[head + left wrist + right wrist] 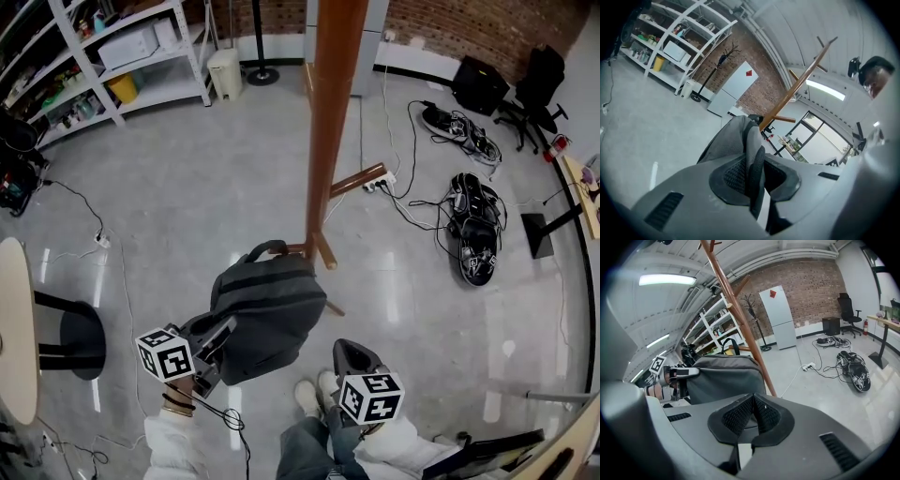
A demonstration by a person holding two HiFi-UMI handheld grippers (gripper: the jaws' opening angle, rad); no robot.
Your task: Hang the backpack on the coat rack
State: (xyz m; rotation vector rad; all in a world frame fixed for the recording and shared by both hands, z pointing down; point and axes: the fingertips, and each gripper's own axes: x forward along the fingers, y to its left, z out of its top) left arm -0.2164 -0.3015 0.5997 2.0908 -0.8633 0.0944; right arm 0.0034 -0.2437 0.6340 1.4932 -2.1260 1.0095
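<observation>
The wooden coat rack (330, 122) rose ahead of both grippers, its pole just beyond the far side of the grey backpack (267, 314). The backpack was lifted directly in front of the left gripper (217, 342) and ahead and to the left of the right gripper (352, 354). The left gripper view showed that gripper's jaws narrowly set and clamped on a dark padded strap (754, 171) of the backpack, with the bag's body stretching away from the jaws toward the rack. The bag's top handle (267, 248) stood as a free loop at the end farthest from the left gripper, close beside the pole. The right gripper was closed, its pads meeting with nothing between them, and it sat apart from the bag. By count there was one coat rack, one backpack, two grippers, one white shelving unit (141, 56), one black coat stand (261, 47), one office chair (534, 89) and one small pale bin (225, 73). The shelving, far ahead and to the left of the left gripper, held a white boxy appliance (129, 45), a yellow tub (123, 88) and assorted small items. What the bin held could not be seen
</observation>
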